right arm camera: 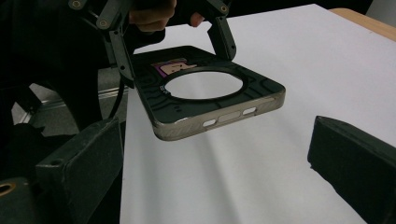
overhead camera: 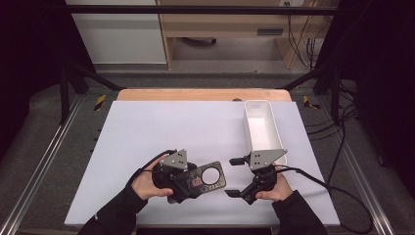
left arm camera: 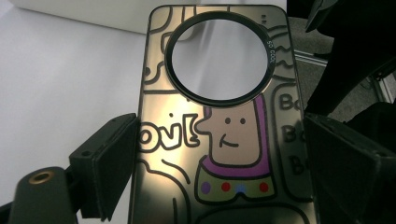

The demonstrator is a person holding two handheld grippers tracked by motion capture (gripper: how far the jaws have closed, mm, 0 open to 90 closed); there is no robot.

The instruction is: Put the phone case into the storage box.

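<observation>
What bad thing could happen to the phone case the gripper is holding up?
The left gripper pinches the phone case only by its side edges near one end, so the long free end hangs out over the table; it might tilt or slip out and drop. The open right gripper sits close to that free end, so moving in carelessly could bump it loose. The white bin is also near that hand's elbow room.

The high view is soft and low in detail, its white table sheet (overhead camera: 161, 142) evenly lit, its corners falling to black; glare gleams on the phone case (left arm camera: 219, 140) in the left gripper view; near jaws blur in both gripper views.
</observation>
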